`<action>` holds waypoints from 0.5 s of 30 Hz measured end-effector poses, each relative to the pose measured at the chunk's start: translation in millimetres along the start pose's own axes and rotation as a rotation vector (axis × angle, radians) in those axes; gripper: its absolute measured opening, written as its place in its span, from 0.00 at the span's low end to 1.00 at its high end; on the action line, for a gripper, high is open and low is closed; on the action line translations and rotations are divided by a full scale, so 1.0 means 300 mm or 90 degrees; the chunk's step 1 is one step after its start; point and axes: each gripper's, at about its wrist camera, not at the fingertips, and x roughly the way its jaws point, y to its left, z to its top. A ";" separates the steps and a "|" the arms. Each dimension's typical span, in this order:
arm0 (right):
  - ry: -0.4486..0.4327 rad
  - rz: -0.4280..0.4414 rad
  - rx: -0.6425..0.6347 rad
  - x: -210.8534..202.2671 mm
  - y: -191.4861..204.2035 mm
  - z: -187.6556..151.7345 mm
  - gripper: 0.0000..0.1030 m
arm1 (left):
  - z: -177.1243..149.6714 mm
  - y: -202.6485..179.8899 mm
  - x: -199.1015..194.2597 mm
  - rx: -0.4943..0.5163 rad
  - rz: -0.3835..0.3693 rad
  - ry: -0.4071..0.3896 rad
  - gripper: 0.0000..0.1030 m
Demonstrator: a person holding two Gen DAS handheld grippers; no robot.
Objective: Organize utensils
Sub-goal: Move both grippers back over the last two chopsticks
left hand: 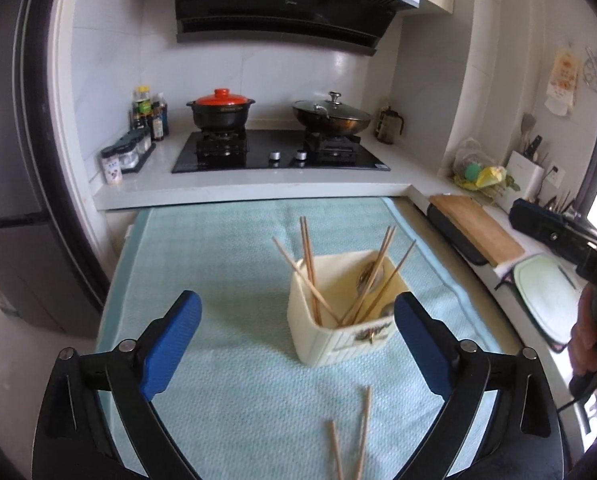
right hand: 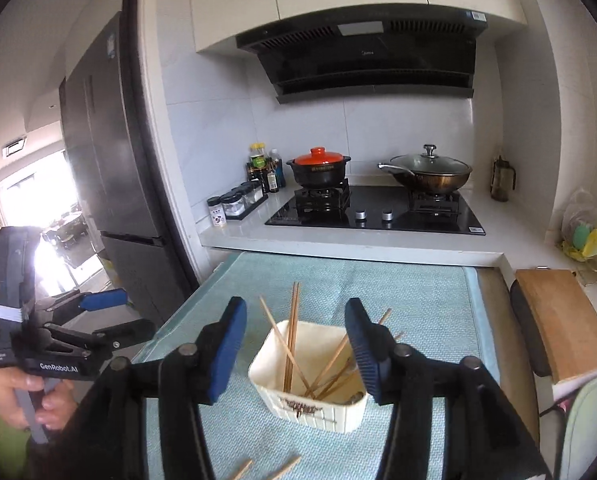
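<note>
Both claws, the left gripper [left hand: 298, 330] and right gripper [right hand: 296, 350], are hanging open and empty because most chopsticks [left hand: 308, 264] are already standing in the cream box [left hand: 338, 344].

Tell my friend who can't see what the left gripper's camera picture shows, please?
A cream utensil holder with wooden chopsticks and a metal spoon inside stands on a light blue mat, and two more loose chopsticks lie nearer the camera. The left gripper is open and empty. Behind is a stove with two pots.
</note>
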 end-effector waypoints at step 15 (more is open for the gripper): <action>0.166 -0.094 0.039 -0.226 0.099 -0.802 0.53 | -0.774 -0.003 -0.145 -0.092 0.042 0.144 0.96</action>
